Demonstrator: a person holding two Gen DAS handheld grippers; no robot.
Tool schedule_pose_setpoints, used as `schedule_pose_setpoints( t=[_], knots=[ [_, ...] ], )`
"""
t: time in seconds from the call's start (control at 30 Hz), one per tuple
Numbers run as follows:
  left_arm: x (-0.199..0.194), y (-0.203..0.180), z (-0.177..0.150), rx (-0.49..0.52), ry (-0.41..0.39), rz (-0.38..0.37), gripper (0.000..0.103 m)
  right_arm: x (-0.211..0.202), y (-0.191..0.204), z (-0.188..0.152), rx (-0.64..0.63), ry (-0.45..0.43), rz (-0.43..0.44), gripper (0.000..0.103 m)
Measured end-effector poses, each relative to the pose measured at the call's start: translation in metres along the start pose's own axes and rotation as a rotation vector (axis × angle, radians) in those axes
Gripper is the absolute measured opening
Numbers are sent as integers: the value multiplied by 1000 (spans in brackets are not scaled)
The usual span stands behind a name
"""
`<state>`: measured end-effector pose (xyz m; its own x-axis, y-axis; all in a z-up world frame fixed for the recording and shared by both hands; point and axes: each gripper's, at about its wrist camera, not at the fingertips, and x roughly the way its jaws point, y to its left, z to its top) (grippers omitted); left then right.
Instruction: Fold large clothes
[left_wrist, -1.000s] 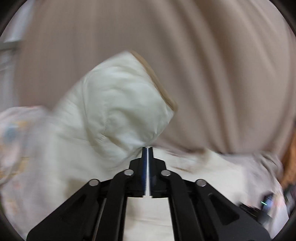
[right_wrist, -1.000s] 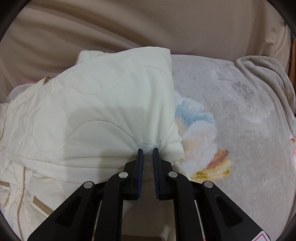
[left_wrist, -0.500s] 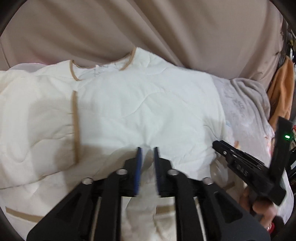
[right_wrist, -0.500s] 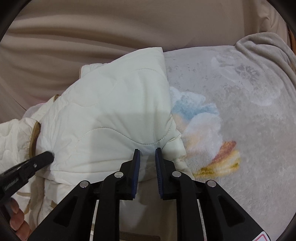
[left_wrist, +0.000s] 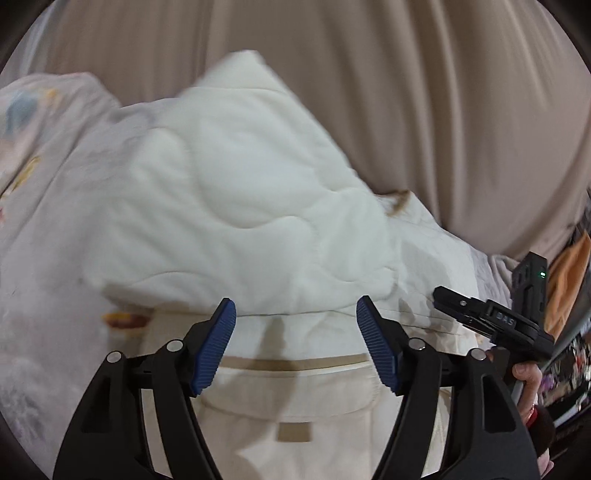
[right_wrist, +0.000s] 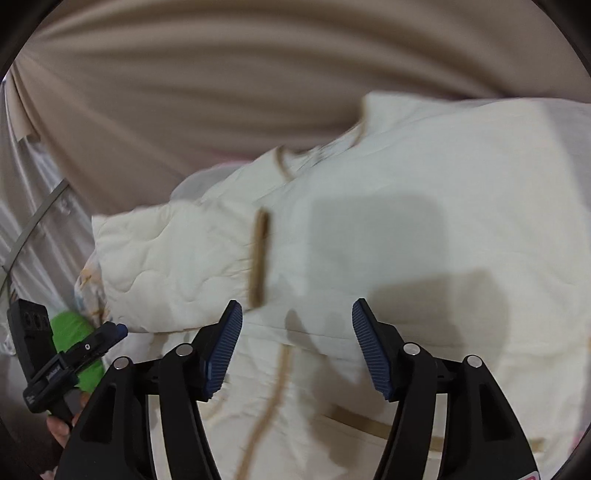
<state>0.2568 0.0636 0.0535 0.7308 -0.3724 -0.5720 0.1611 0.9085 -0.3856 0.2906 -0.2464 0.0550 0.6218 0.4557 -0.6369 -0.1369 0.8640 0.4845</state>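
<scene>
Both grippers have just let go. The left gripper (left_wrist: 295, 325) and the right gripper (right_wrist: 297, 326) were pinched nearly shut on the fabric a moment ago; their jaws have been opening, and now the blue ribbed fingers (left_wrist: 216, 347) stand wide with nothing between them.

The cream quilted jacket with tan trim (left_wrist: 240, 192) lies on the pale floral blanket (left_wrist: 40, 206) that covers the bed, in front of a beige curtain (left_wrist: 443, 110). Its upper part is now doubled over the lower body, and the folded edge runs just beyond the left fingertips, above a tan-piped pocket (left_wrist: 295, 398). In the right wrist view a sleeve (right_wrist: 166, 266) stretches out to the left, its tan cuff band (right_wrist: 258, 258) near the fingertips, and the neckline sits further back.

The release suggests this fold is placed. The jacket still looks bulky and uneven, so a further fold or some smoothing probably remains, with the outstretched sleeve a likely next target.
</scene>
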Motion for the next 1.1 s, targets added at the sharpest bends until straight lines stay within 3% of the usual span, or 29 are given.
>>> schedule_pose_setpoints(
  t=[0.17,0.2,0.23,0.27,0.33,0.43,0.57,0.67,0.8,0.87,0.97,1.1],
  knots=[
    [-2,26,1,-52,28,-7,66,57,24,9,18,44,1,61],
    [-1,28,1,-64,32,-18,66,61,29,10,17,42,20,52],
    [0,29,2,-76,33,-29,66,65,34,13,17,52,53,16],
    [-3,33,4,-84,31,-36,66,63,38,16,22,53,48,4],
    [-4,32,5,-89,24,-50,66,37,46,27,12,-35,63,4],
    [-8,24,9,-70,11,-67,67,-35,57,49,-57,-222,20,3],
    [4,11,11,-45,28,-80,67,-119,47,72,-127,-426,-221,3],
    [24,0,13,-58,68,-106,67,-134,11,76,-87,-400,-320,3],
    [60,-4,19,-144,148,-159,67,-93,-53,59,-28,-255,-461,3],
    [78,-1,22,-186,179,-160,70,-75,-80,43,15,-206,-458,3],
    [102,12,25,-221,196,-68,70,-66,-93,25,43,-199,-400,5],
    [104,28,30,-184,129,49,60,-82,-101,14,19,-225,-379,24]
  ],
)
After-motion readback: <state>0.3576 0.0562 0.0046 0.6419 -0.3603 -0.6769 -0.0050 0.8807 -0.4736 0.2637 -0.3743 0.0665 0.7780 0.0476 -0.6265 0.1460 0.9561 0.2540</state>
